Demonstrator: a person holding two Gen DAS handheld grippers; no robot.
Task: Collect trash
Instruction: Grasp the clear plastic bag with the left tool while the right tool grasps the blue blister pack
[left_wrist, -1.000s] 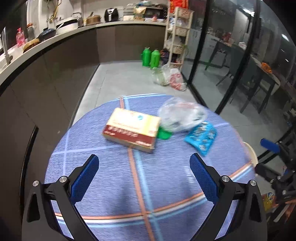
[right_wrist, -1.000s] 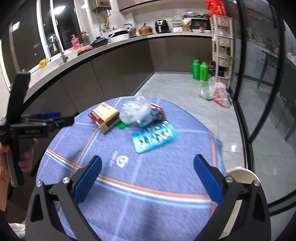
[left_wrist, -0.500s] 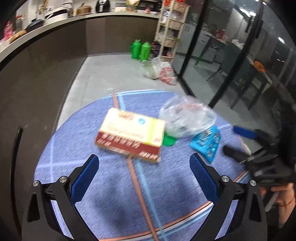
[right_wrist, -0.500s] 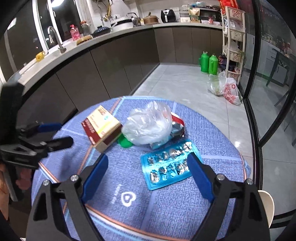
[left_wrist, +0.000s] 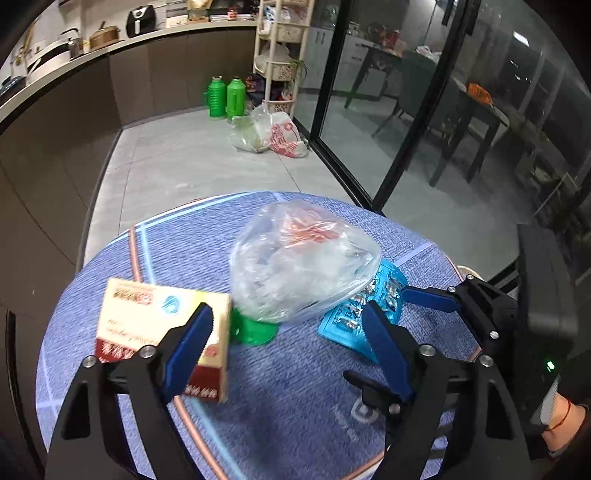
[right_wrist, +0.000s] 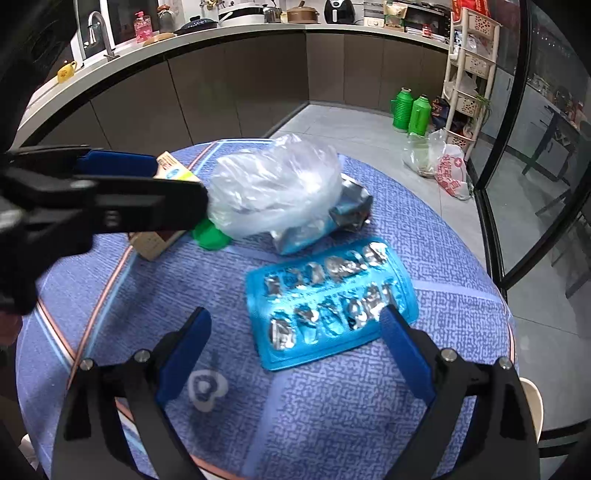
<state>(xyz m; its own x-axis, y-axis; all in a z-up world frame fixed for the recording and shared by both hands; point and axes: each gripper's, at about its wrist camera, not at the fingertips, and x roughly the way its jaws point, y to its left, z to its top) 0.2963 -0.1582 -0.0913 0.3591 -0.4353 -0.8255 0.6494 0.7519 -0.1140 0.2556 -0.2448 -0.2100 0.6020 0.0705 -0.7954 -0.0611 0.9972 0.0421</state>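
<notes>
On a round table with a blue cloth (left_wrist: 295, 413) lie a cream and red cardboard box (left_wrist: 147, 314), a crumpled clear plastic bag (left_wrist: 299, 258), a green cap (left_wrist: 255, 330) and a blue blister pack (left_wrist: 347, 317). My left gripper (left_wrist: 286, 319) hovers low, jaws closing, pads touching nothing. The cap and the bag's lower edge sit just ahead of the gap, and the left finger overlaps the box. My right gripper (right_wrist: 293, 317) is open, jaws opening, with the blister pack (right_wrist: 328, 306) between its fingertips and unpressed. A silver foil wrapper (right_wrist: 351, 206) sticks out from under the bag (right_wrist: 273, 188).
The left gripper's black body crosses the right wrist view's left side, hiding most of the box (right_wrist: 173, 170). Two green flasks (left_wrist: 225, 98) and floor bags (left_wrist: 273, 133) stand beyond the table. A glass door frame (left_wrist: 417, 118) is at right. A cream seat edge (right_wrist: 532, 406) sits by the table.
Both grippers came down closer to the table. The left one swung right from the box toward the bag and its jaws narrowed. The right one closed in on the blister pack.
</notes>
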